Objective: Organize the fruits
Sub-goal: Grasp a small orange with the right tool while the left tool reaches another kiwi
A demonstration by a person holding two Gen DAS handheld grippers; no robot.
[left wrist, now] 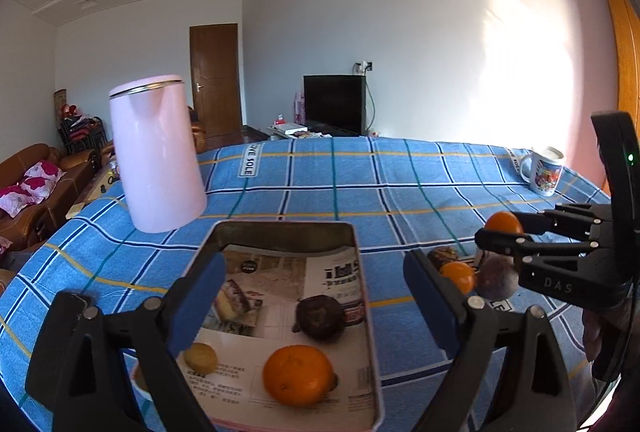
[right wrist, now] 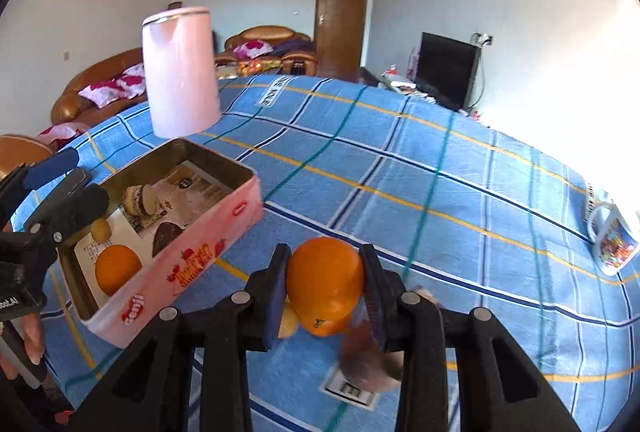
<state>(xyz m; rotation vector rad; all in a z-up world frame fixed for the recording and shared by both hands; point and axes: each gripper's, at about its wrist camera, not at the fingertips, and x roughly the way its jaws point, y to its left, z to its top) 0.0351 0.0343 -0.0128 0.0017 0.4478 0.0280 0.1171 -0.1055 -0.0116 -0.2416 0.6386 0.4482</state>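
Left wrist view: nearest the lens, left gripper [left wrist: 314, 296] spread wide, blue-padded fingers [left wrist: 196, 306] hovering over the pink tin [left wrist: 370, 332] with nothing between them. Inside the tin, on printed paper lining: an orange [left wrist: 298, 375] near the front, a dark brown fruit [left wrist: 320, 317] just behind it, a small yellowish fruit [left wrist: 201, 357] at the left, partly hidden by the left finger. Tin resting on the blue plaid tablecloth [left wrist: 360, 184]. Pink kettle [left wrist: 156, 156] standing beyond the tin's far left corner. At the right, right gripper [left wrist: 494, 232] clamped on a held orange [left wrist: 503, 223], raised above a loose cluster on the cloth: another orange [left wrist: 458, 275], a purple-brown fruit [left wrist: 496, 278] touching it, a small dark fruit [left wrist: 443, 255] just behind. Printed mug [left wrist: 544, 170] far right, well apart from the fruit.

Right wrist view: closest in, right gripper [right wrist: 325, 286] closed on the held orange [right wrist: 325, 278], both pads pressed against its sides. Below it, blurred: another orange [right wrist: 326, 324], a purple-brown fruit [right wrist: 368, 360], a pale yellowish fruit [right wrist: 289, 324]. Pink tin [right wrist: 192, 264] to the left, with orange [right wrist: 118, 269], dark fruit [right wrist: 168, 237] and small yellowish fruit [right wrist: 101, 230] inside. Left gripper [right wrist: 70, 178] above the tin's left end, its spread not readable from here. Kettle [right wrist: 180, 72] behind the tin; mug [right wrist: 614, 244] at far right.
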